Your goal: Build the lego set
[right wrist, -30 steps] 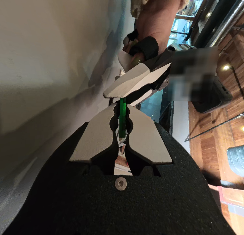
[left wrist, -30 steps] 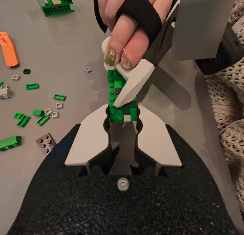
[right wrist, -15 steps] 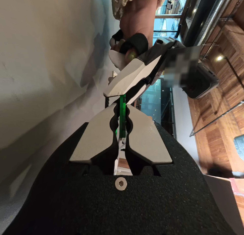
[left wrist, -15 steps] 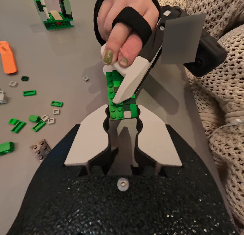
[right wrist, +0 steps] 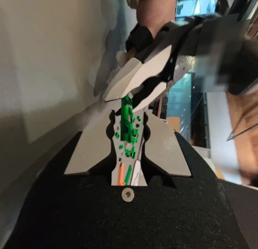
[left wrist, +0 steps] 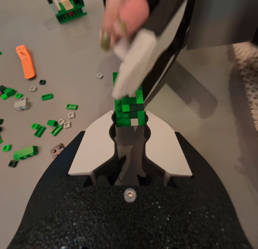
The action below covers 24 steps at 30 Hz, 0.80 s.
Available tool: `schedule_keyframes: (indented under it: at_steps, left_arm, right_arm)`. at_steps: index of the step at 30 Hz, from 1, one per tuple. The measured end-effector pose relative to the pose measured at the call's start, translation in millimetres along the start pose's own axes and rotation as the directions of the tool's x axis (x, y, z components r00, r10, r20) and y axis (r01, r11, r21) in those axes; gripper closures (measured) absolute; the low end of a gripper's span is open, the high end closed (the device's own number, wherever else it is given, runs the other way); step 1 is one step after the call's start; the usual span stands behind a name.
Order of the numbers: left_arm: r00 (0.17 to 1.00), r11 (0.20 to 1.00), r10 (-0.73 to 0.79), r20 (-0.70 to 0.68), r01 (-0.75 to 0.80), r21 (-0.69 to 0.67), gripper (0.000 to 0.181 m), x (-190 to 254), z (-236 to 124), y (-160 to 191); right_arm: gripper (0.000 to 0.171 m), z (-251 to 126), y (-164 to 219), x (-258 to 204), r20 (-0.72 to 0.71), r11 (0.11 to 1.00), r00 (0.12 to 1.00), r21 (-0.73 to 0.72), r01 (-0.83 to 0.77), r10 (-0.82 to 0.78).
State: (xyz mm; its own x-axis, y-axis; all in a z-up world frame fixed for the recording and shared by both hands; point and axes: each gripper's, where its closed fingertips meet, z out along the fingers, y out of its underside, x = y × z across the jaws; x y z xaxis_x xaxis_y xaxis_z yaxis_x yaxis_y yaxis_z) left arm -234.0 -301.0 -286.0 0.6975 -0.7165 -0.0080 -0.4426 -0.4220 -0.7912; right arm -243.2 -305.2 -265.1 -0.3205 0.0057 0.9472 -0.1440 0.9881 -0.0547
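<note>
Through the left wrist view, my left hand-held gripper (left wrist: 130, 118) clamps the near end of a flat green lego panel (left wrist: 129, 113), one finger on each long edge. The panel is a patchwork of bright and dark green tiles with one white square near the bottom, and a strip of bare studs runs down its left side. It is held above the grey table (left wrist: 69, 49). My right hand-held gripper (left wrist: 122, 91) lies across the panel's far half, smeared by motion blur, so whether it touches the panel is unclear; the hand (left wrist: 125, 13) on it is blurred too. The panel's far end is covered. Loose green and grey pieces (left wrist: 55, 129) lie scattered at left, with an orange brick separator (left wrist: 26, 61) and a partly built green model (left wrist: 68, 6) cut off by the top edge.

In the right wrist view, my right hand-held gripper (right wrist: 129, 120) stands spread wide, with the panel (right wrist: 126, 120) seen edge-on in the gap, touching neither finger. The left hand-held gripper (right wrist: 124, 101) pinches its far end. The frame is blurred, and the pieces (right wrist: 129, 152) beyond are only green specks.
</note>
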Motion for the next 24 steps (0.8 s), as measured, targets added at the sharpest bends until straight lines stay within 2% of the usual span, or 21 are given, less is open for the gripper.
schedule_keyframes:
  at_steps: [1,3,5,7,11,13,16,20,24]
  left_arm:
    - [1.0,1.0,0.006,0.01,-0.006,-0.007,0.144,-3,0,3]
    - [1.0,1.0,0.011,0.029,-0.011,-0.009,0.144,-8,-1,5]
    - [0.997,1.0,0.025,0.068,-0.026,0.003,0.144,-15,-4,4]
    - [0.99,0.999,0.046,0.135,-0.048,0.01,0.144,-24,-10,3]
    - [0.914,0.995,0.078,0.399,-0.097,0.029,0.144,-59,-31,-5]
    - [0.838,0.994,0.053,0.544,-0.096,0.052,0.144,-77,-48,-10]
    - [0.744,0.992,0.026,0.668,-0.101,0.075,0.144,-93,-69,-12]
    - [0.71,0.994,-0.022,0.704,-0.059,0.09,0.144,-102,-76,-6]
    - [0.715,0.996,-0.049,0.698,-0.016,0.087,0.144,-107,-73,2]
  right_arm:
    - [0.124,-1,4,0,-0.002,0.999,0.999,-0.013,-0.033,0.033]
    - [0.118,-4,11,-3,-0.009,0.997,0.997,-0.026,-0.074,0.073]
    - [0.117,-10,20,-5,-0.032,0.992,0.993,-0.036,-0.119,0.117]
    - [0.119,-17,30,-6,-0.066,0.97,0.969,-0.034,-0.241,0.238]
    - [0.128,-32,40,2,-0.151,0.806,0.792,0.086,-0.586,0.592]
    - [0.13,-38,47,17,-0.229,0.78,0.747,0.121,-0.614,0.624]
    - [0.133,-39,54,25,-0.25,0.723,0.681,0.156,-0.673,0.688]
    - [0.137,-37,62,28,-0.257,0.686,0.641,0.163,-0.709,0.724]
    - [0.14,-37,62,28,-0.259,0.694,0.648,0.165,-0.701,0.716]
